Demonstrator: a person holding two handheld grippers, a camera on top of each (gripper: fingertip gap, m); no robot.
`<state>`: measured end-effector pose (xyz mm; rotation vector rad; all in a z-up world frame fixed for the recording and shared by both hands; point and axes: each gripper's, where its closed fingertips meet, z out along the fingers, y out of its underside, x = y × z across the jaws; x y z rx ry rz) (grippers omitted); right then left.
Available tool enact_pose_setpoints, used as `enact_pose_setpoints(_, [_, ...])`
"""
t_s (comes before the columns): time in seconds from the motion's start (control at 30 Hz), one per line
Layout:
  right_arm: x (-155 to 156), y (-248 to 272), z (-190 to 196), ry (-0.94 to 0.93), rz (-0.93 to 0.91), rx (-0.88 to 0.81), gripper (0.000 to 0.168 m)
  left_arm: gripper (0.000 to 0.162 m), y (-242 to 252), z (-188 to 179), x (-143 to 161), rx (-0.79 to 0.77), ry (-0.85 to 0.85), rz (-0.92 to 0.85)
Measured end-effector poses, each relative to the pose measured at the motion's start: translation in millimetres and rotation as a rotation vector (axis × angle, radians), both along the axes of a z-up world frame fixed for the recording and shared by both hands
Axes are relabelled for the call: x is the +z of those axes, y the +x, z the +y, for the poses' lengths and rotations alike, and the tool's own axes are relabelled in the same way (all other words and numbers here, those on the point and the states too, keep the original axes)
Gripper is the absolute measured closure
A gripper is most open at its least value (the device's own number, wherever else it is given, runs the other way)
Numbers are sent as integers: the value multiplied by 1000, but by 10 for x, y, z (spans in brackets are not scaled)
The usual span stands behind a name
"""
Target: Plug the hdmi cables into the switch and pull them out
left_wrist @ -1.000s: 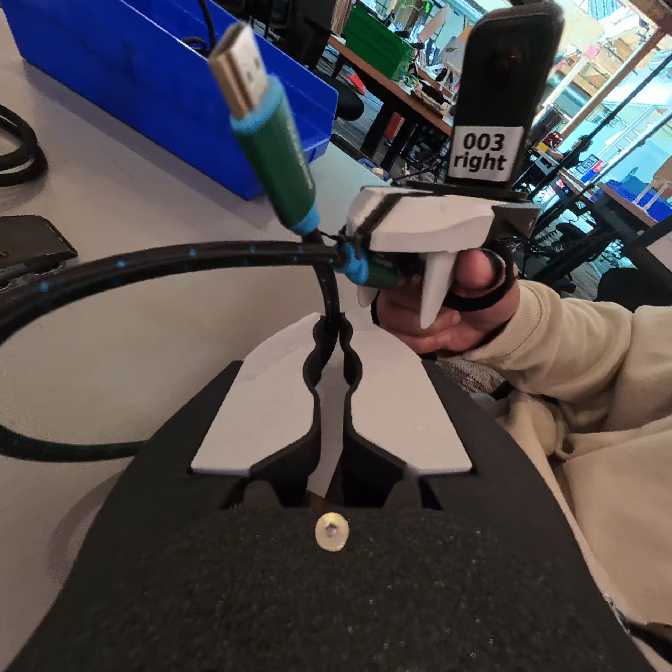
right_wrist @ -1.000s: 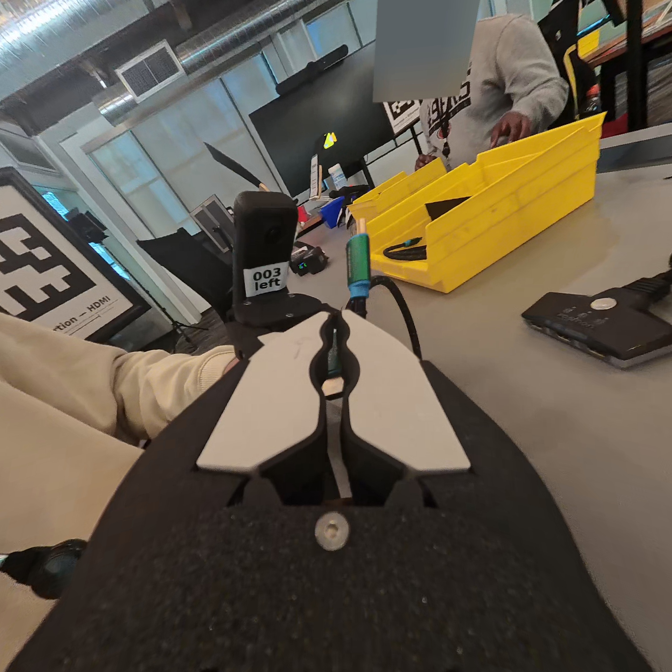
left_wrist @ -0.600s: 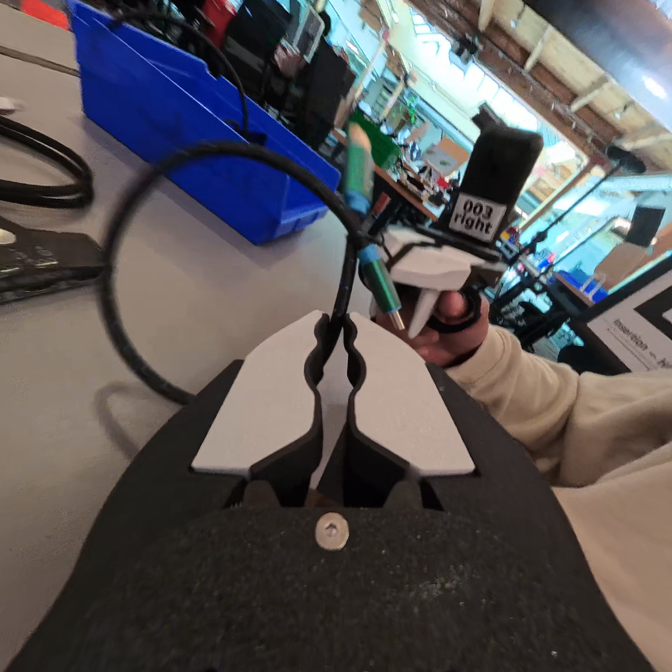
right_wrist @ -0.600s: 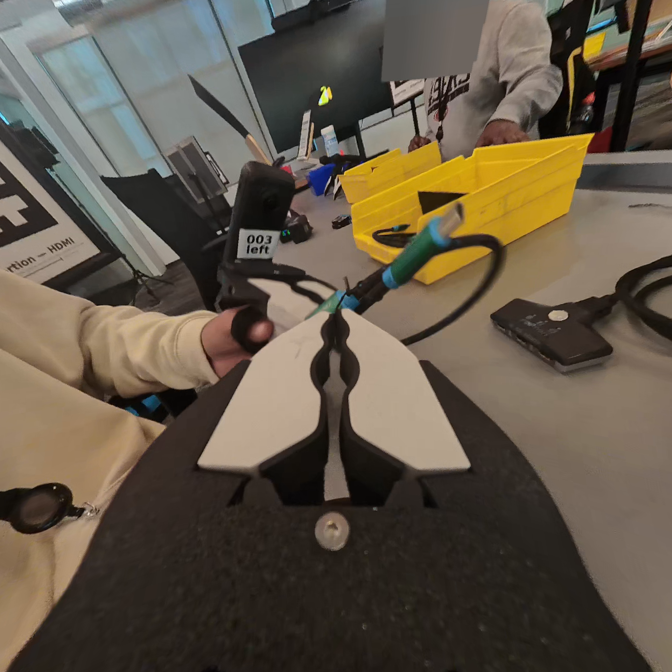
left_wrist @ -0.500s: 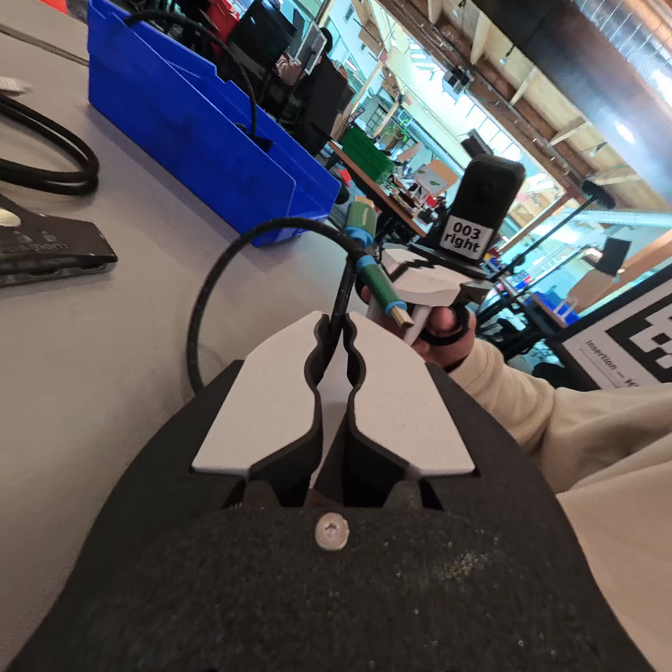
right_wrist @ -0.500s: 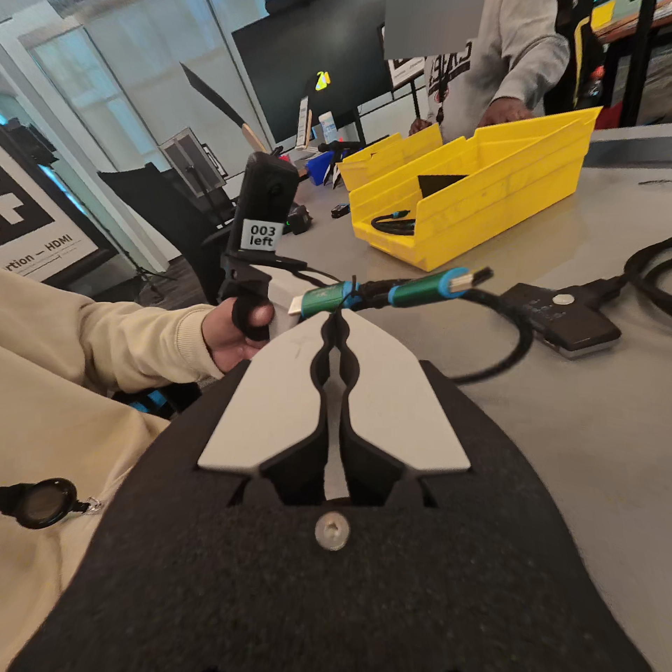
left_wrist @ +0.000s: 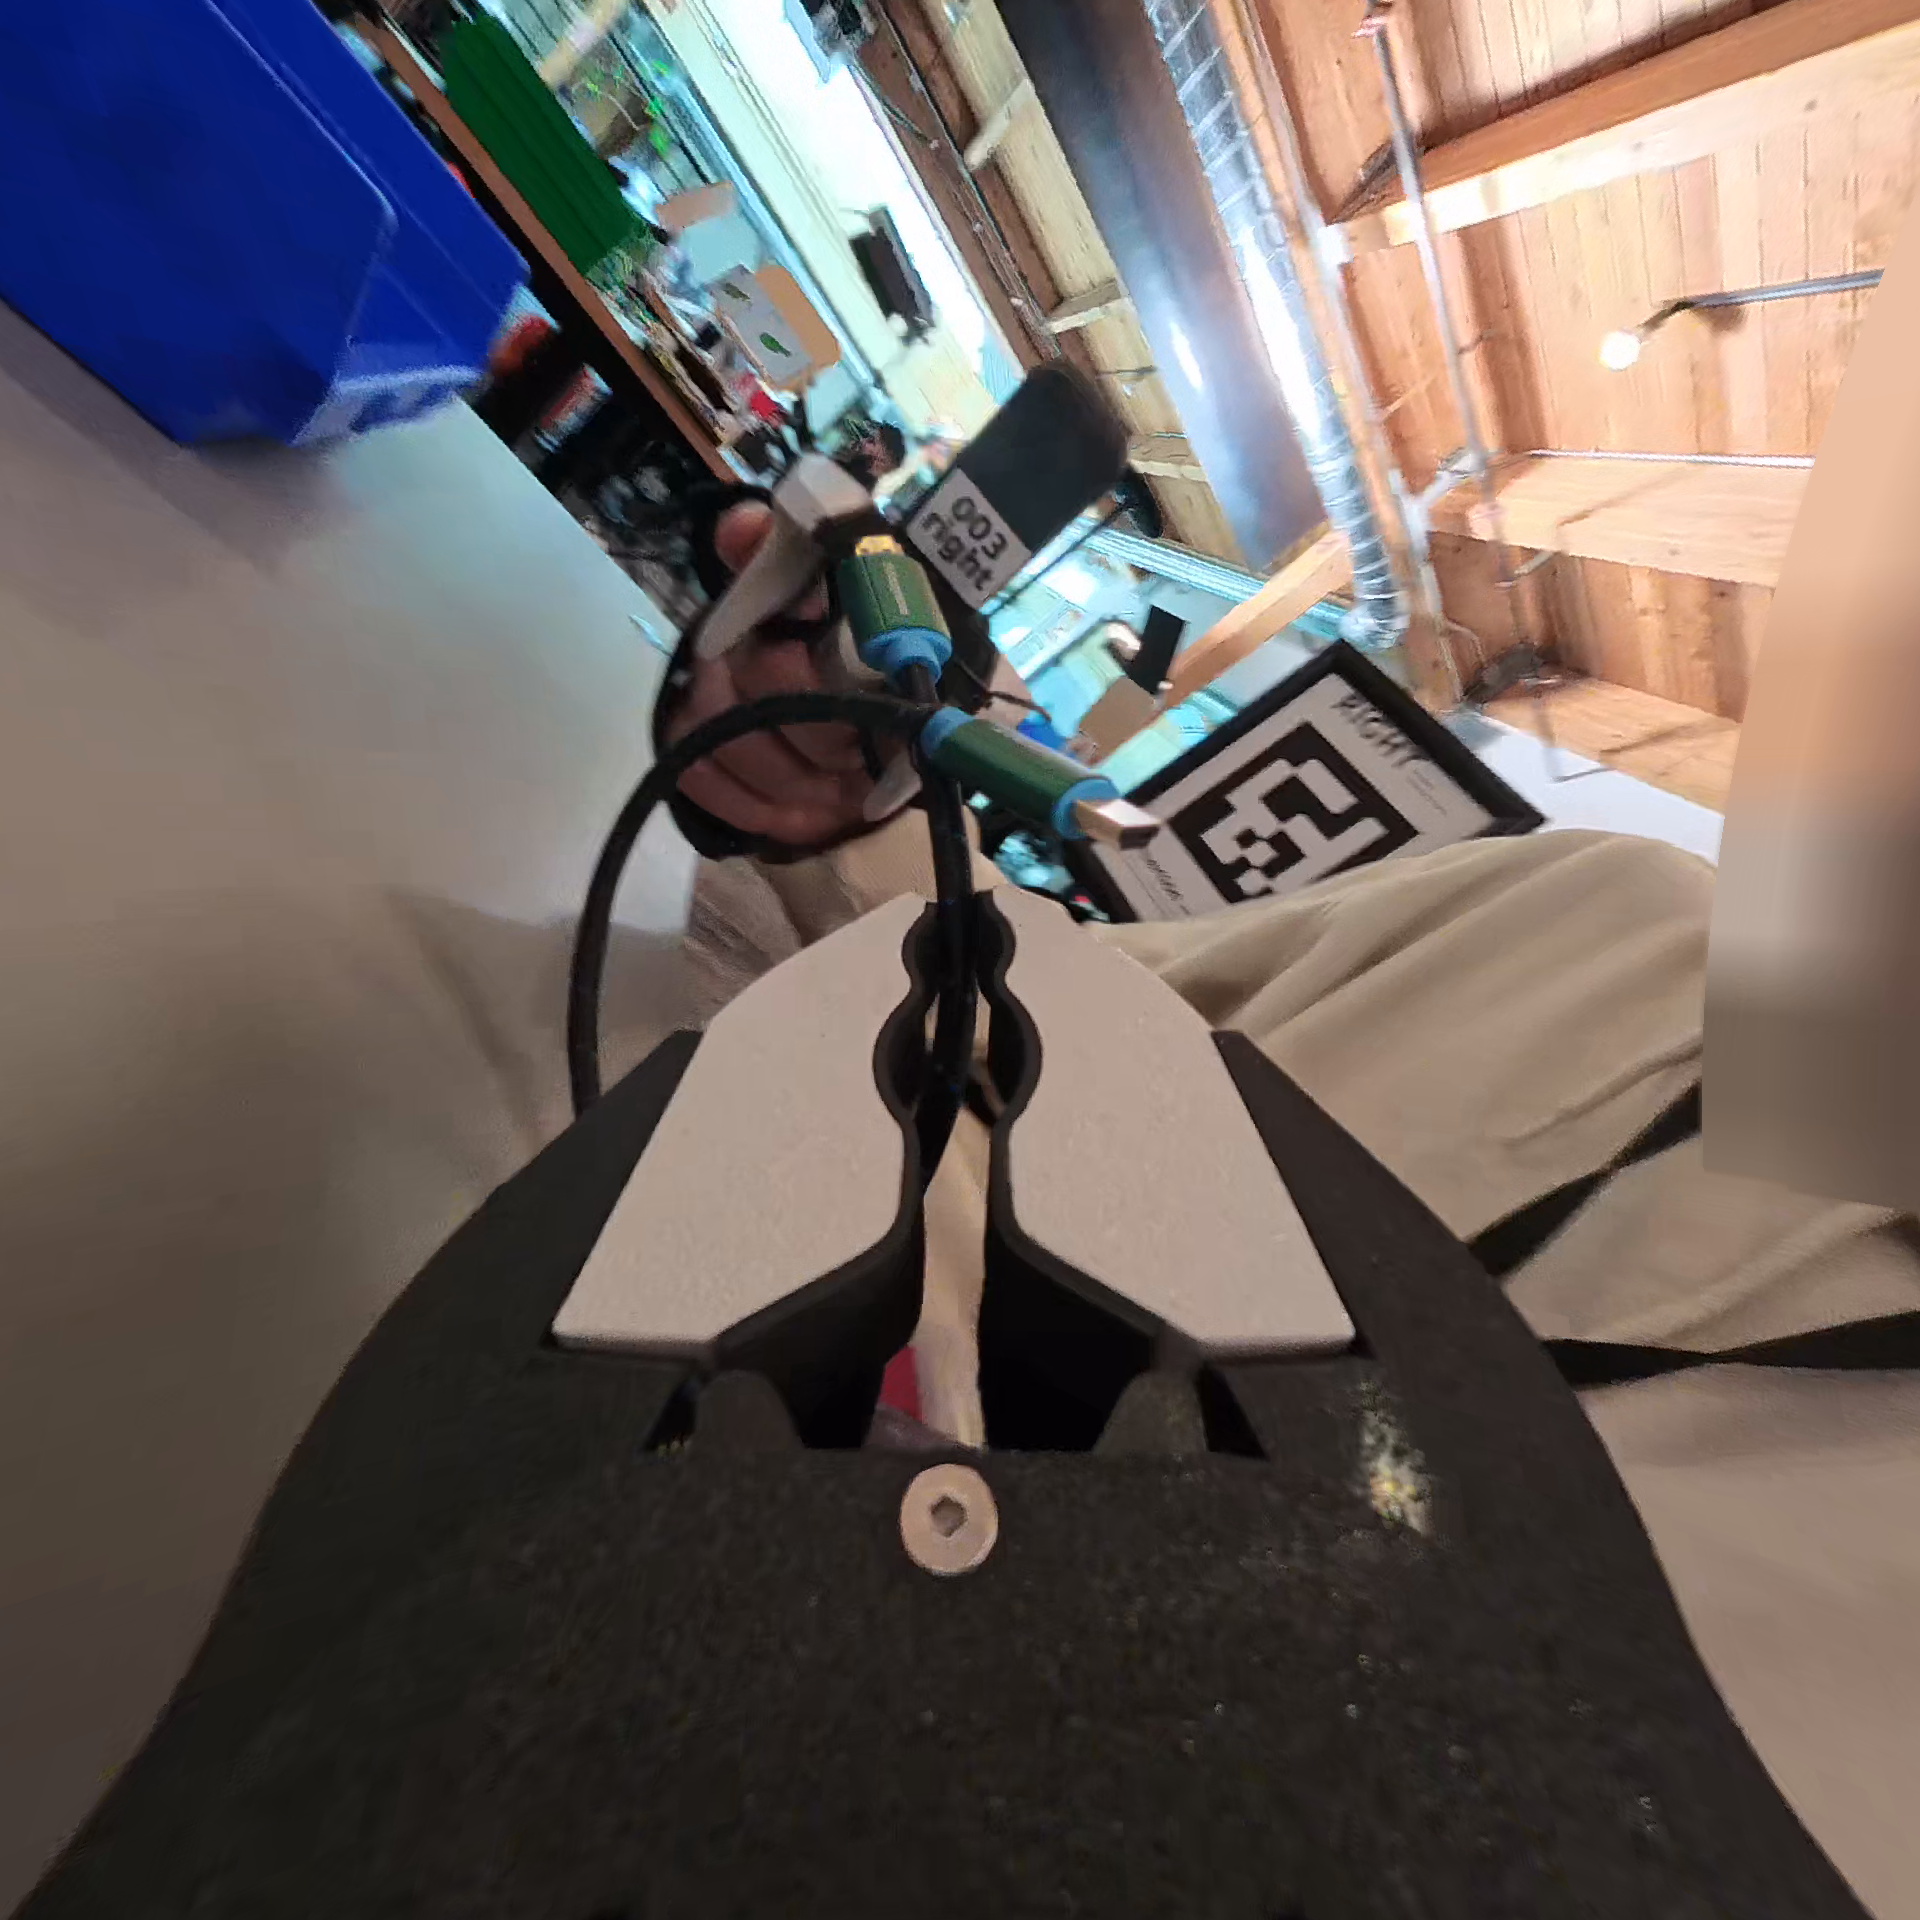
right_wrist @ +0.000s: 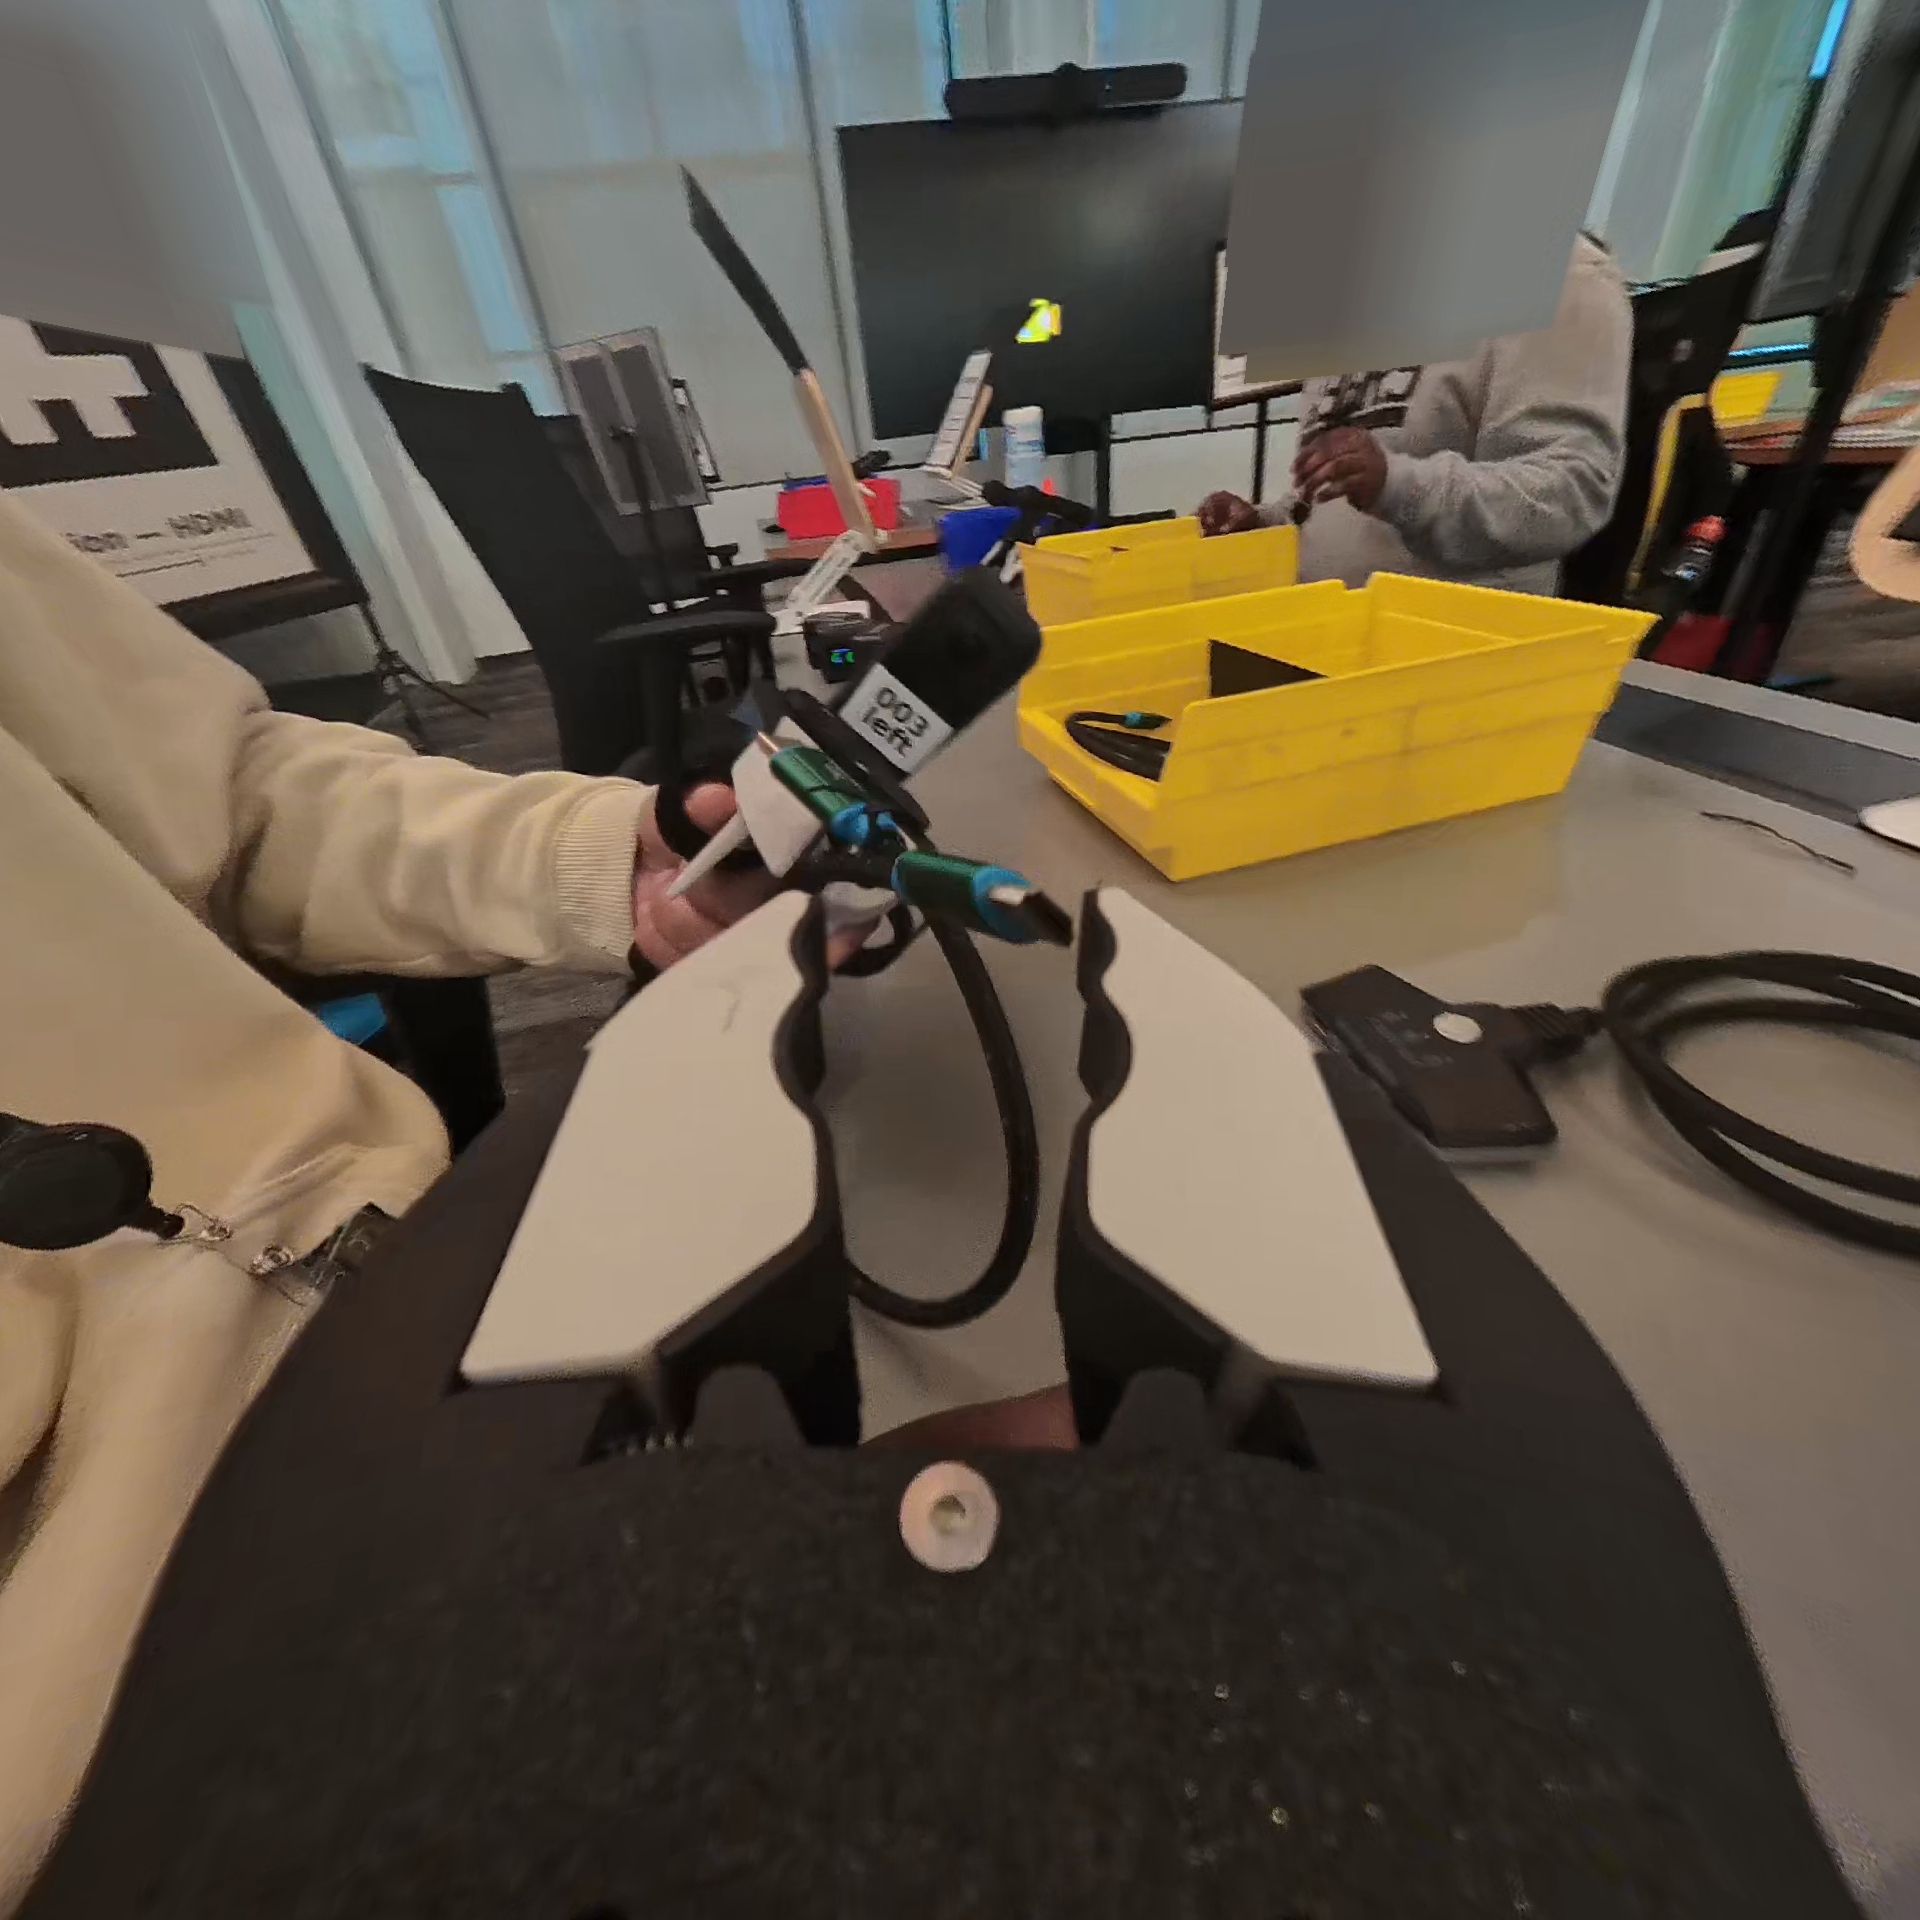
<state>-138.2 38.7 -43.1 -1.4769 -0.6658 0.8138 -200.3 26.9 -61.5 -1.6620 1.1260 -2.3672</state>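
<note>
The left gripper (left_wrist: pixel 954 920) is clenched on the braided black HDMI cable (left_wrist: pixel 951 862), just behind its two green plugs, so both ends stick up past the fingertips. One green plug (left_wrist: pixel 1023 774) points off to the side with its metal tip free; the other green plug (left_wrist: pixel 888 608) stands higher, close against the far tool. The right gripper (right_wrist: pixel 945 914) is spread wide and grasps nothing. In its own view the free plug (right_wrist: pixel 977 899) lies between its fingertips, with the cable loop (right_wrist: pixel 997 1143) hanging down through the gap.

The step in hand looks like a handover: the right gripper should take the free plug by its green shell. It would do well to close on the flat sides of the shell, well back from the metal tip, so the tip can still enter a port. The plug should sit square in the jaws before the left lets go, or it will twist under the pull of the stiff cable.

The HDMI switch (right_wrist: pixel 1423 1070) lies flat on the grey desk (right_wrist: pixel 1558 1403) toward its right edge, with its own black lead (right_wrist: pixel 1766 1091) coiled beside it. Which side carries the open ports I cannot tell from here. A yellow bin (right_wrist: pixel 1330 727) stands farther back on the desk, a blue bin (left_wrist: pixel 208 229) at the opposite side.
</note>
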Motion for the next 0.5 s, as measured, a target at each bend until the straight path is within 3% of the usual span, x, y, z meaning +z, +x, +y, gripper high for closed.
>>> enact_pose_setpoints(0.13, [-55, -274, -15, -41, -28, 154, 118, 157, -36, -81, 40, -85, -80, -19])
enact_pose_setpoints(0.23, [-134, -380, -68, -103, -21, 248, 145, 156, -22, -53, 37, -74, -98, -15])
enact_pose_setpoints(0.27, [-146, -380, -54, -115, -18, 233, 154, 156, -18, -7, 29, -54, -112, -7])
enact_pose_setpoints(0.37, [-265, -366, 76, -184, -68, 108, 156, 155, 13, 229, -94, 80, -92, 62])
enact_pose_setpoints(0.5, [-438, -284, 220, -281, -115, -95, 157, 148, -93, 597, -119, 345, 191, 102])
